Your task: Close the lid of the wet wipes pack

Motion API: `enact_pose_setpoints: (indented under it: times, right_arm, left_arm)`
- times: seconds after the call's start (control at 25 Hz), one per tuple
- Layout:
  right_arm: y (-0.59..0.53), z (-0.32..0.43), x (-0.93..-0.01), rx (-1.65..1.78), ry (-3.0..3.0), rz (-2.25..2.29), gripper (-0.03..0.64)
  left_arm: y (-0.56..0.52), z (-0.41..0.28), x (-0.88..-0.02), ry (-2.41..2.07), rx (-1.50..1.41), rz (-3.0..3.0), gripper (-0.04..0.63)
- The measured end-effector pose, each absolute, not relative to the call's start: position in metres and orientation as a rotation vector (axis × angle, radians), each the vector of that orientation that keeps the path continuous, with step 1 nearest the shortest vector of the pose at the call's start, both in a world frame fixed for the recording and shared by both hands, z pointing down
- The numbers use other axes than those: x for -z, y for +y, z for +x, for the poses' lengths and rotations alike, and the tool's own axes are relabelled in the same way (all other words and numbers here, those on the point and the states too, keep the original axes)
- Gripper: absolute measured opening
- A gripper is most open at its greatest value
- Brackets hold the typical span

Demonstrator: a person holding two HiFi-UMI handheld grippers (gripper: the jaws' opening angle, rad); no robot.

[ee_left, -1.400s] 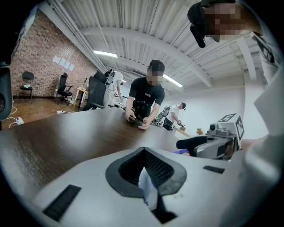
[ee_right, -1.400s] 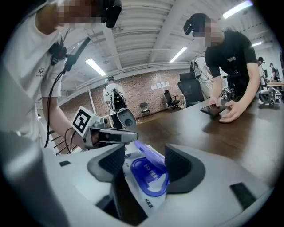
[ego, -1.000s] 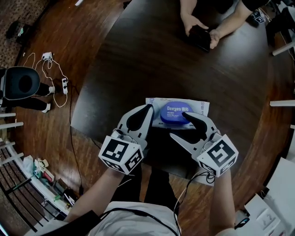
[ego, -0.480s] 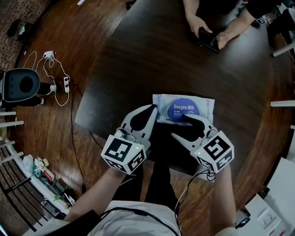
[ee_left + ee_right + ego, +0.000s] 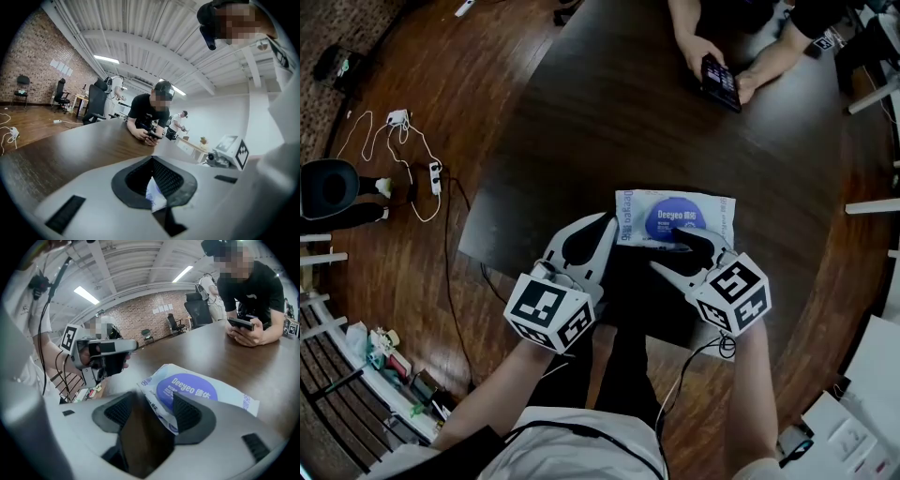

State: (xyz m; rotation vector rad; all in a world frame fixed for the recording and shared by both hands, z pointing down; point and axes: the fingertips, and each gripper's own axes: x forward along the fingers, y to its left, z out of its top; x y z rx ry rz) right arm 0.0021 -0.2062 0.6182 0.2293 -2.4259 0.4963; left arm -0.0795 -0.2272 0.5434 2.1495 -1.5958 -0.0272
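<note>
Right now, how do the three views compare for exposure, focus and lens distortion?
Head view: dim, the dark table loses detail, edges bow, though the wet wipes pack is crisp. Left gripper view: bright ceiling, black vignetted corners, the left tool soft up close. Right gripper view: the pack's print is legible, the right tool blurred.

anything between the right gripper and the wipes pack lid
Nothing visible. The wet wipes pack has its near edge between the open jaws of the right gripper, and the blue lid lies flat and uncovered just beyond. The left gripper is beside the pack's left edge, not over the lid.
</note>
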Motion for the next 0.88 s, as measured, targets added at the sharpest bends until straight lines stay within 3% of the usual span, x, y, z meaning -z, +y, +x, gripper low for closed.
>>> enact_pose_setpoints:
  times: [0.88]
  right_arm:
    - [-0.173,0.098,-0.375,-0.432,-2.747,1.185,0.267]
  left_arm:
    - [-0.199,-0.063,-0.346,-1.510,0.128,2.503,0.000]
